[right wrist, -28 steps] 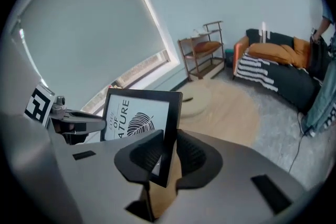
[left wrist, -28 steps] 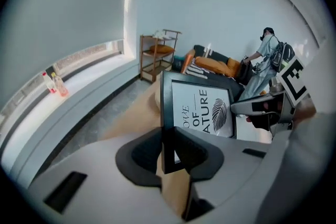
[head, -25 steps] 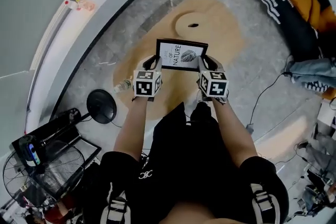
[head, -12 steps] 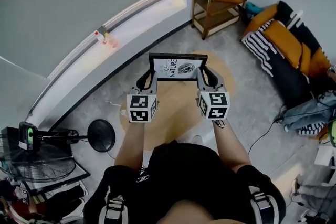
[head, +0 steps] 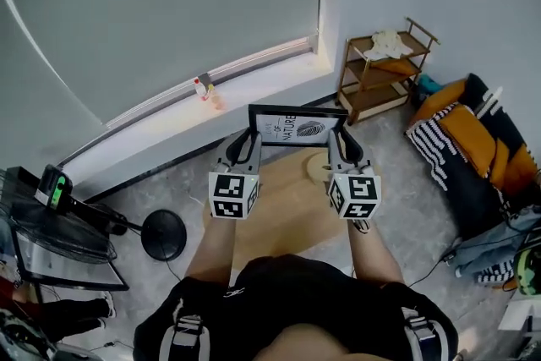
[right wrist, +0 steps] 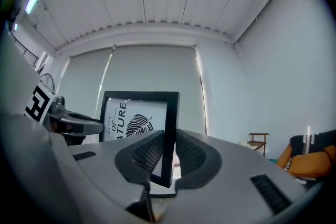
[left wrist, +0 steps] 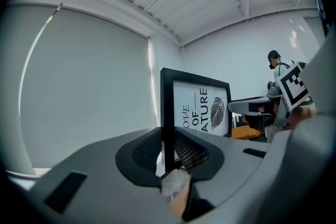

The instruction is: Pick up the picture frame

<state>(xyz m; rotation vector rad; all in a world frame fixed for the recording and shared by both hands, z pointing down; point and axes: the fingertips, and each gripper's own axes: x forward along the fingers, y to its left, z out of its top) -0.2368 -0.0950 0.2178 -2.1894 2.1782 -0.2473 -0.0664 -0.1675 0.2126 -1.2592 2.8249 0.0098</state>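
The picture frame (head: 296,129) carries the words "OF NATURE" beside a dark leaf drawing on white paper; a smaller word next to them I cannot read. Both forearms (head: 210,243) reach forward, and the two grippers point level, with the marker cubes (head: 234,195) at the near end. The left hand-held gripper (head: 248,139) has its grey, mesh-textured jaws pressed on the frame's black left edge, and the right hand-held gripper (head: 338,139) grips the right edge in the same way. The rectangular frame stands upright between them, in the air above the floor (head: 406,207).
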